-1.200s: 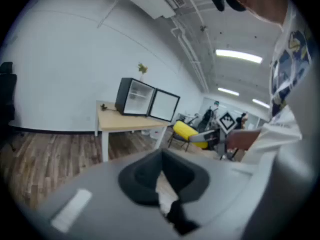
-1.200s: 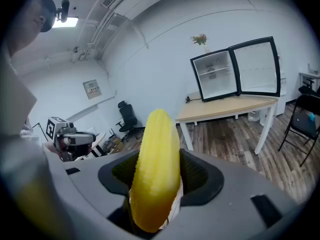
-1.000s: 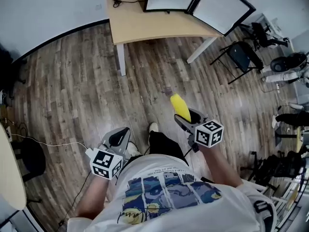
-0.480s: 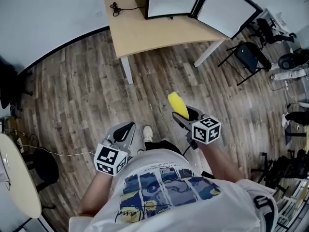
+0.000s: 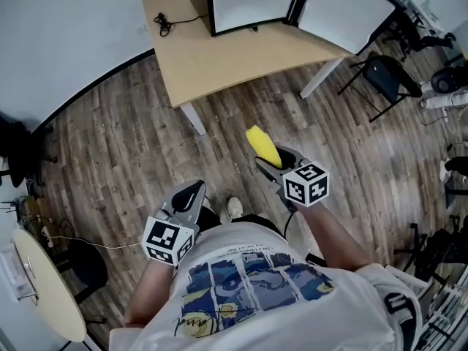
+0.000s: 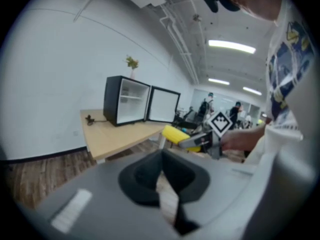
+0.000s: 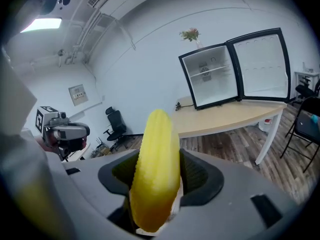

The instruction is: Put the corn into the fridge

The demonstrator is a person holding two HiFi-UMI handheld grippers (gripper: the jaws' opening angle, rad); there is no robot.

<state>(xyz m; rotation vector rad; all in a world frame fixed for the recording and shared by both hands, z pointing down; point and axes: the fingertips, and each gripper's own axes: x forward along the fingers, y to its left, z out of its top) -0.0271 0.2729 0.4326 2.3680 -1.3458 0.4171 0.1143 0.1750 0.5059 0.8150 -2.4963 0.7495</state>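
A yellow ear of corn [image 5: 262,146] [image 7: 156,169] [image 6: 176,134] sticks forward out of my right gripper [image 5: 274,165] [image 7: 155,204], which is shut on it, held above the wooden floor. A small black fridge [image 5: 252,2] [image 7: 210,81] [image 6: 126,100] stands on a light wooden table [image 5: 219,50] [image 7: 225,116] ahead, its door [image 5: 344,9] [image 7: 262,66] swung wide open to the right, its white shelves showing. My left gripper [image 5: 186,202] [image 6: 167,196] hangs lower at the left, jaws closed together with nothing between them.
A black cable [image 5: 162,22] lies on the table's left end. Folding chairs [image 5: 386,75] stand to the right of the table. A round pale table [image 5: 40,284] and a dark chair are at the left. An office chair [image 7: 115,121] stands by the far wall.
The person has walked toward the table: the fridge and table sit nearer and lower in the head view. The right gripper still carries the corn; the left one stays closed.
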